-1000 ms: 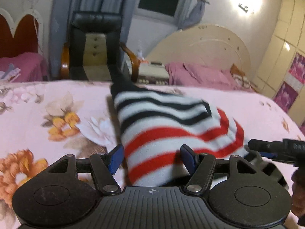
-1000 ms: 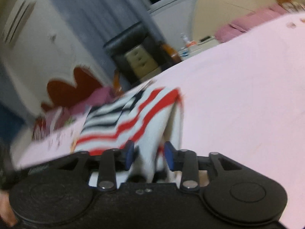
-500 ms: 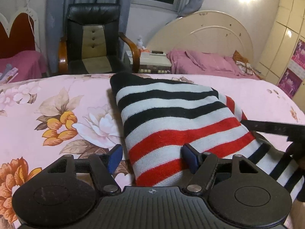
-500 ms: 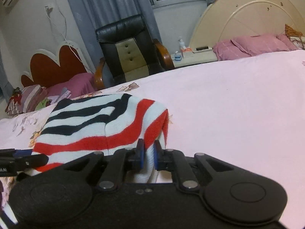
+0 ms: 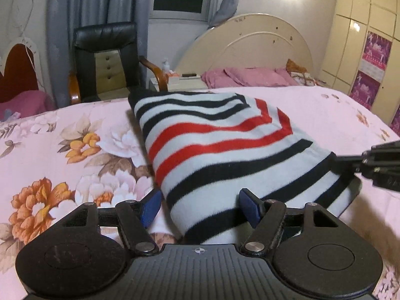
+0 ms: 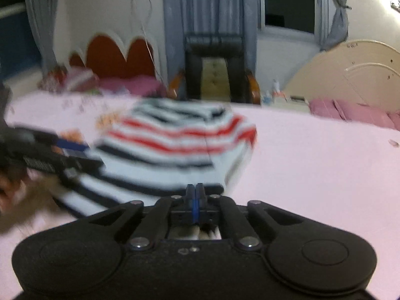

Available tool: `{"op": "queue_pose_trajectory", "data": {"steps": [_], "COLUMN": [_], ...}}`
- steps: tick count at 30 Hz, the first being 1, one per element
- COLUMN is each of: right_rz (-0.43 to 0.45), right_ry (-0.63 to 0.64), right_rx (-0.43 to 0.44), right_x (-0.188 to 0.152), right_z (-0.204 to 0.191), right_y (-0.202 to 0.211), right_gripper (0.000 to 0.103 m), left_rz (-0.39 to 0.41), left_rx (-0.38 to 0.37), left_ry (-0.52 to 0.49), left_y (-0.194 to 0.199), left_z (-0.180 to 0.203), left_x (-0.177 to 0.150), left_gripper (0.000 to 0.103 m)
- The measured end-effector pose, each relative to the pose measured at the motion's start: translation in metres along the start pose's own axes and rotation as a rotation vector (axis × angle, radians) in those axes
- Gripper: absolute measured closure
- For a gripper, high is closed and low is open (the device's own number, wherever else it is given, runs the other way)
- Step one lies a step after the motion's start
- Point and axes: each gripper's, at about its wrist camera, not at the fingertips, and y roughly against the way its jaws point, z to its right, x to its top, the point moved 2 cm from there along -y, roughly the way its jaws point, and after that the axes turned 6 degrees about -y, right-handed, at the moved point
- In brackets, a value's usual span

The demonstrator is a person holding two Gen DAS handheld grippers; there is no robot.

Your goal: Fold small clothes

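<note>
sweater folded, lying on the floral sheet; left gripper jaws apart, near hem between the pads, not squeezed | right gripper pads clenched together at the hem edge; no cloth visibly between them

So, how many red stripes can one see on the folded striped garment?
2 on the striped garment: an upper red stripe and a lower red stripe, both between black stripes. More may be hidden underneath.
</note>
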Motion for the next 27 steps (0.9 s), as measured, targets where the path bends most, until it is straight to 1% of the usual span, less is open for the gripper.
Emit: {"op": "queue_pose_trajectory", "data": {"steps": [4,7,9,11,12,14,18,20,24,27], "right_rz": [-0.036,-0.037,-0.036,0.000,0.025,0.038,-0.007,-0.052,-0.067,-0.075], "right_ry": [-0.017,-0.072,-0.080,-0.085,-0.081,-0.071,-0.084,-0.070,-0.102,-0.072], "right_rx": [-0.019,-0.024,-0.037,-0.029,-0.022,-0.026,-0.034,-0.060,-0.072,-0.091], "right_x": [-0.016,-0.026,-0.023,-0.018,-0.016,-0.015,-0.022,-0.030,-0.030,-0.032], "right_z": [-0.003,-0.001,-0.003,-0.006,-0.009,-0.011,-0.012,-0.014,-0.013,-0.016], "right_y": [-0.001,0.000,0.005,0.019,0.027,0.032,0.019,0.008,-0.001,-0.005], "right_gripper": [0.102,0.102,0.102,0.096,0.095,0.093,0.093,0.093,0.093,0.093], "left_rz": [-0.008,-0.016,-0.015,0.000,0.002,-0.007,-0.019,-0.020,-0.029,-0.031], "left_rx": [0.024,0.018,0.028,0.037,0.030,0.032,0.042,0.046,0.052,0.053], "left_ry": [-0.045,-0.030,-0.028,-0.029,-0.019,-0.001,0.020,0.028,0.040,0.048], "left_y": [-0.001,0.002,0.015,0.030,0.035,0.038,0.035,0.034,0.029,0.026], "left_z": [0.003,0.000,-0.001,-0.002,-0.003,-0.004,-0.005,-0.006,-0.007,-0.007], "left_x": [-0.007,-0.013,-0.014,-0.016,-0.019,-0.025,-0.035,-0.037,-0.042,-0.045], "left_gripper": [0.034,0.034,0.034,0.034,0.034,0.034,0.034,0.034,0.034,0.034]}}
